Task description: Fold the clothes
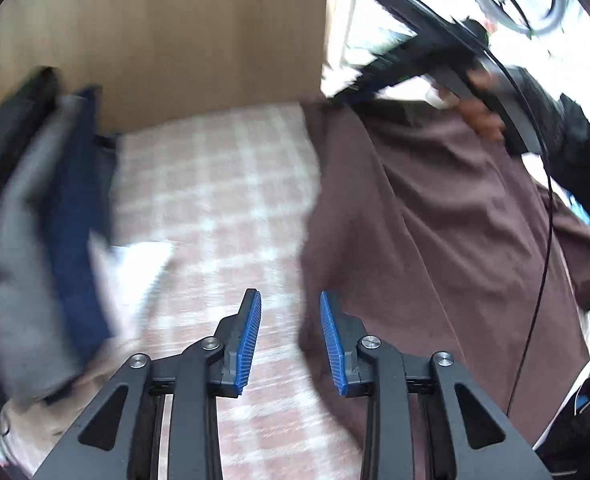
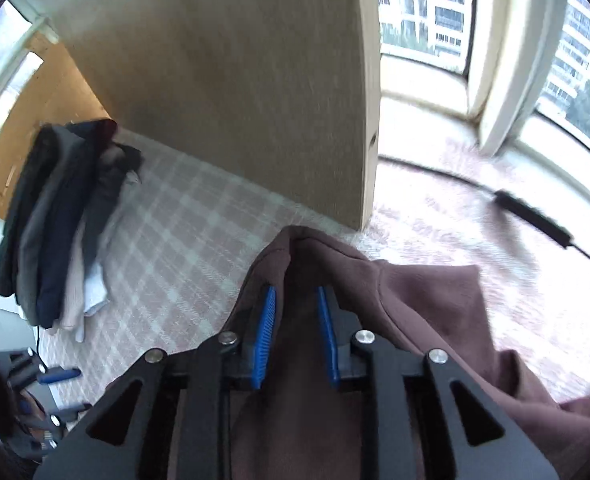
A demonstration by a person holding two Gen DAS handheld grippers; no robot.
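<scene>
Your left gripper (image 1: 291, 300) has its blue pads (image 1: 251, 336) apart with nothing between them; only the pink checked cover (image 1: 223, 184) shows through the gap at the lower centre of the left wrist view. Just to the right of that gap lies the edge of the brown garment (image 1: 427, 220), which fills the right half of the frame.

Your right gripper (image 2: 295, 296) stands low in the centre of the right wrist view with brown cloth between its pads and draped around them. The pads sit a little apart, and you cannot tell from here whether they press on the cloth. A peak of the garment rises just above the fingertips, and the rest spreads to the lower right.

In the left wrist view, your right hand (image 1: 483, 112) holds that gripper's handle at the upper right, above the garment.

A stack of folded clothes (image 2: 55, 216) lies at the left of both views, well apart from the garment. A wooden board (image 2: 231, 96) stands behind the cover, with windows (image 2: 427, 4) at the upper right.
</scene>
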